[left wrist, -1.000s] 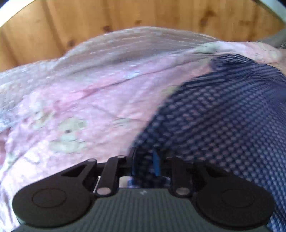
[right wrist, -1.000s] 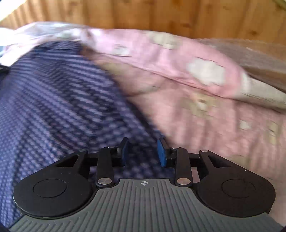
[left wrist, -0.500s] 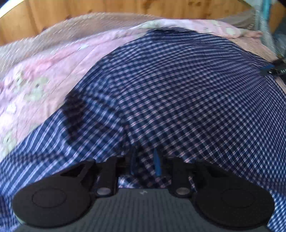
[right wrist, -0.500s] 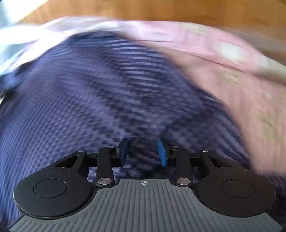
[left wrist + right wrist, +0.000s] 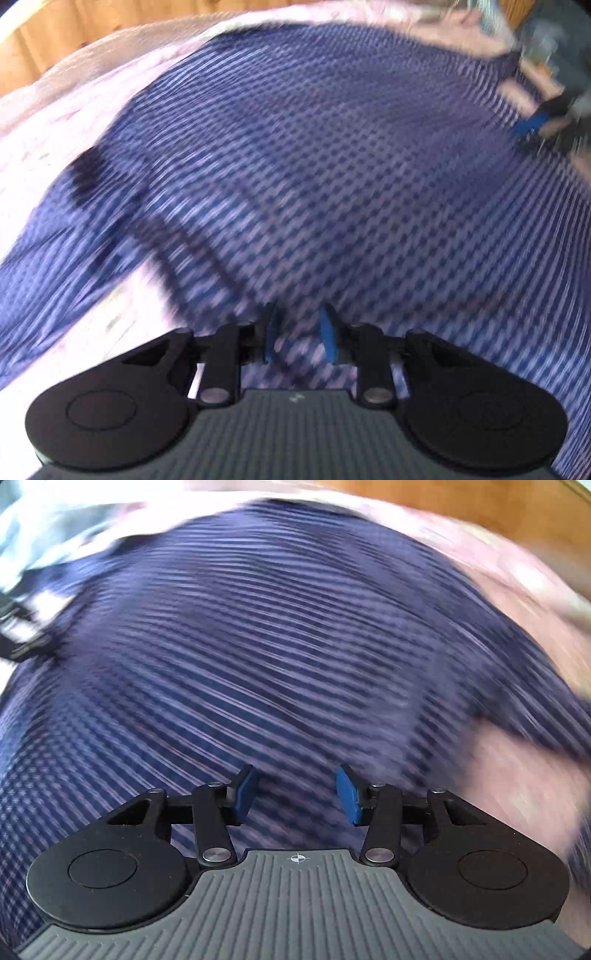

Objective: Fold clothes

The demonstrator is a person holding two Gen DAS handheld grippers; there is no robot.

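Checked cotton in navy and white, one shirt (image 5: 325,155), is being laid broad across a pink printed bedspread (image 5: 66,122). Half a second earlier the garment was already being seen spread in the left wrist view, and a second earlier it was being shown only as a corner against the pink; more of the cloth is now being presented flat, with a sleeve (image 5: 62,258) being trailed toward the lower left. This is being judged as the spreading step nearing its end, with folding proper not yet begun.

Left gripper (image 5: 298,334): its blue pads are being held close with shirt cloth running between them; whether the cloth is being pinched cannot be told through the blur. Right gripper (image 5: 297,794): its jaws are being held wider apart than half a second ago, with no cloth being clamped between them, the shirt (image 5: 280,638) being passed beneath. The release is being read as the hem being let down onto the bed.

Textures: thin woven fabric, being creased softly near the sleeve seam; quilted, faintly patterned bedspread; varnished knotty wood panelling (image 5: 48,44) being shown behind. Both views are being smeared by motion, so finer detail is being left unrecorded. The right gripper (image 5: 535,123) is also being glimpsed at the shirt's far edge in the left wrist view.
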